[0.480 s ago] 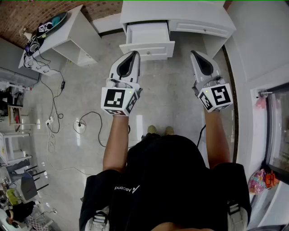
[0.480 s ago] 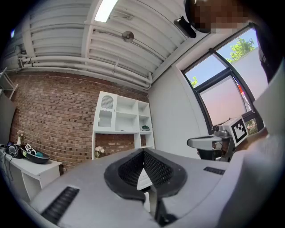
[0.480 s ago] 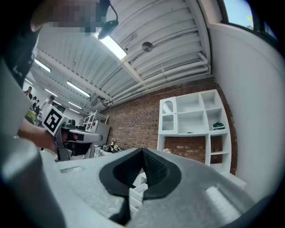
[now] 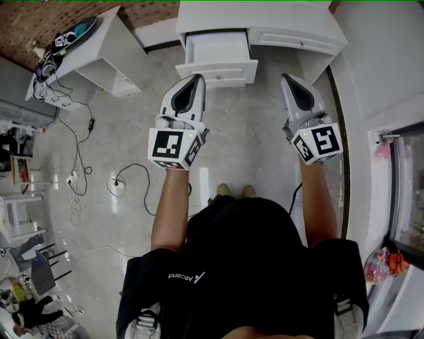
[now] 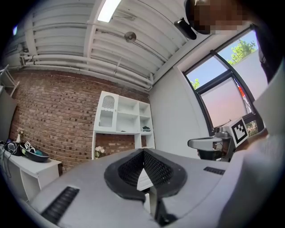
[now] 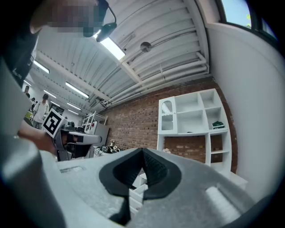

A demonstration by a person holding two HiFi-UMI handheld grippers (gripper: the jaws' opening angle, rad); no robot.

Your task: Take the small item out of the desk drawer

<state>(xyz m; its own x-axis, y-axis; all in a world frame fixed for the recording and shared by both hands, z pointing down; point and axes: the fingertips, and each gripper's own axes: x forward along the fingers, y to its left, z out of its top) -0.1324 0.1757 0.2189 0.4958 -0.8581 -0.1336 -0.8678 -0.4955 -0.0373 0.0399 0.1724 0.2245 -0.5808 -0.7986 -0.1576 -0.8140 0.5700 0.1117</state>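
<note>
One open drawer [image 4: 218, 70] faces left gripper [image 4: 198, 79] and right gripper [image 4: 285, 78] (two, both pressed together).

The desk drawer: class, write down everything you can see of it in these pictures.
The desk drawer is white, seemingly painted wood, and stands pulled out from under the desk top. Its front panel has a raised frame and a small knob. Its inside shows plain white; no item can be made out. The left gripper and right gripper are held near it; neither appears to touch it.
</note>
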